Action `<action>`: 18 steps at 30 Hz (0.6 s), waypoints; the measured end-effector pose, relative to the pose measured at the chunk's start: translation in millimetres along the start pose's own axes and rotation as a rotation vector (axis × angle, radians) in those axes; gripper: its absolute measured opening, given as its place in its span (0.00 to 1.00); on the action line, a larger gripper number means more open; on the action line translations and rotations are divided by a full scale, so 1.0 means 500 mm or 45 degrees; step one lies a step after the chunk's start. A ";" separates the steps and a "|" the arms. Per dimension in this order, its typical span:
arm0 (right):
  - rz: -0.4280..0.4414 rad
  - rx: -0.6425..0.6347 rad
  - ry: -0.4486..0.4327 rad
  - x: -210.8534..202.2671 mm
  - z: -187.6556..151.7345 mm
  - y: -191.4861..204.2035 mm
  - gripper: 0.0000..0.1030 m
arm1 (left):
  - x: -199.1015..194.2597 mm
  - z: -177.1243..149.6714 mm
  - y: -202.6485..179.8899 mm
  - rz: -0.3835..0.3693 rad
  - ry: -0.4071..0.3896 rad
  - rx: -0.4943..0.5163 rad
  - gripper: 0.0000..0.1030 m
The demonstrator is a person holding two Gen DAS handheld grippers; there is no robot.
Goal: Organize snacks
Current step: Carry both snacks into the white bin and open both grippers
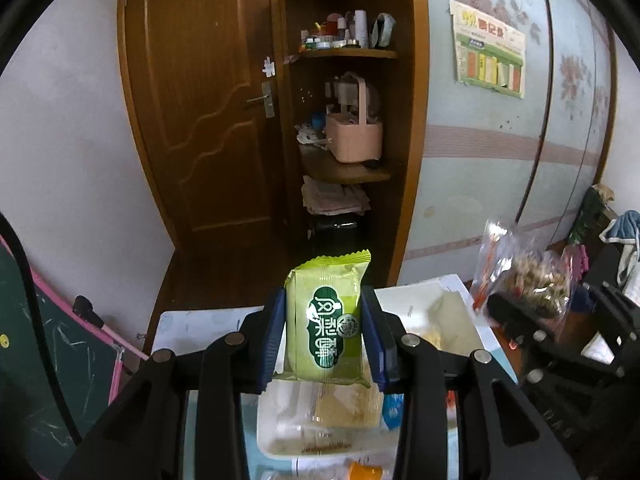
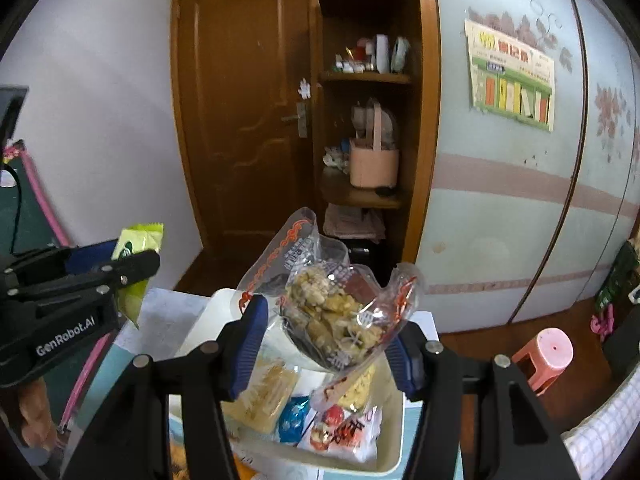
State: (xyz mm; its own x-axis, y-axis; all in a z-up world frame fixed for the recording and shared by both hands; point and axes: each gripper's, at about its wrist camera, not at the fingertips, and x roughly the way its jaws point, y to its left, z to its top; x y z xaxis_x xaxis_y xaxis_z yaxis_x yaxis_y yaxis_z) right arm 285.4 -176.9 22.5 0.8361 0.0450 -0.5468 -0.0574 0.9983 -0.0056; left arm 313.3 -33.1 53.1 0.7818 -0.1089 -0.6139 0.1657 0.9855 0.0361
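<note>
Fingers (image 1: 372,332) of left gripper (image 1: 326,334) clamp light, crushable green snack pack (image 1: 326,316) mid-body, center frame; right gripper (image 2: 326,340) pinches slippery, crinkly clear snack bag (image 2: 332,312) w/ brittle contents.

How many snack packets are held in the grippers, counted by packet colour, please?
Green packet, in the left gripper: 1
Clear bag, in the right gripper: 1
Total: 2

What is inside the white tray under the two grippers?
In the white tray lie a blue packet, a red-and-white packet and a clear pack of yellow pieces. The rest is hidden by the held bags.
</note>
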 end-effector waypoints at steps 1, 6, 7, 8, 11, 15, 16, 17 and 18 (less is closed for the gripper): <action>-0.008 -0.009 0.028 0.019 -0.002 -0.001 0.56 | 0.018 0.005 -0.003 0.014 0.007 0.005 0.35; 0.006 -0.107 0.213 0.116 -0.047 0.016 0.62 | 0.107 -0.013 0.000 -0.041 0.109 -0.007 0.98; 0.014 -0.125 0.243 0.126 -0.060 0.020 0.62 | 0.115 -0.021 0.005 -0.021 0.111 -0.028 0.98; 0.027 -0.141 0.260 0.132 -0.073 0.024 0.62 | 0.120 -0.030 0.011 -0.025 0.107 -0.043 0.98; 0.029 -0.169 0.265 0.132 -0.101 0.034 0.66 | 0.138 -0.057 0.024 -0.033 0.159 -0.072 0.98; 0.033 -0.171 0.265 0.121 -0.121 0.038 0.68 | 0.147 -0.082 0.042 -0.032 0.209 -0.132 0.98; 0.035 -0.164 0.262 0.117 -0.125 0.039 0.68 | 0.145 -0.088 0.047 -0.035 0.212 -0.148 0.98; 0.041 -0.153 0.259 0.113 -0.126 0.038 0.68 | 0.142 -0.094 0.052 -0.038 0.212 -0.157 0.98; 0.047 -0.143 0.258 0.111 -0.125 0.039 0.68 | 0.133 -0.101 0.056 -0.039 0.211 -0.162 0.98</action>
State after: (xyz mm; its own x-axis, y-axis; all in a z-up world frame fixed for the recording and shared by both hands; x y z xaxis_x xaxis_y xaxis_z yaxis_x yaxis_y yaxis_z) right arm 296.3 -157.3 -60.4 0.7061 0.0618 -0.7054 -0.1555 0.9854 -0.0694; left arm 339.7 -6.2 -26.6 0.6662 -0.1264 -0.7350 0.1023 0.9917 -0.0778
